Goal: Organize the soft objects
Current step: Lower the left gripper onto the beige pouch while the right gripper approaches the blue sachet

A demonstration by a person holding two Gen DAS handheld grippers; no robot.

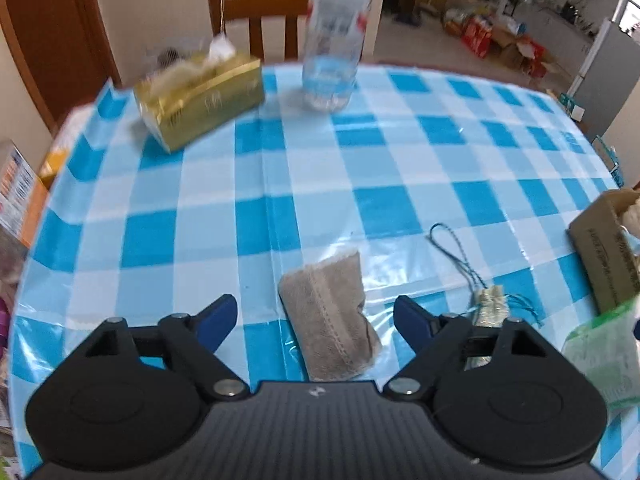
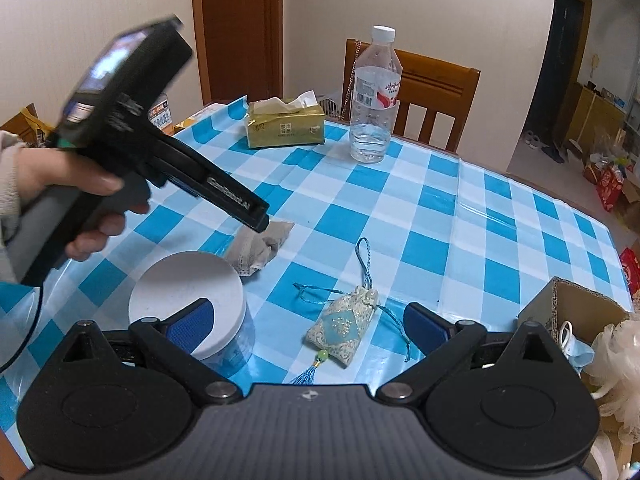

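Left gripper [image 1: 315, 320] jaws wide around beige pouch [image 1: 332, 320], untouched

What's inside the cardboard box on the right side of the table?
In the cardboard box a blue face mask with a white ear loop shows, and a cream mesh puff sits at its right edge. Its walls and the puff hide anything deeper.

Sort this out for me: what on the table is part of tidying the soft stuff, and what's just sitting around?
Part of the job:
- grey cloth pouch, between the open left tongs
- embroidered sachet, ahead of the open right tongs
- cardboard box, already holding soft items

Just lying about:
- water bottle
- tissue pack
- white-lidded jar
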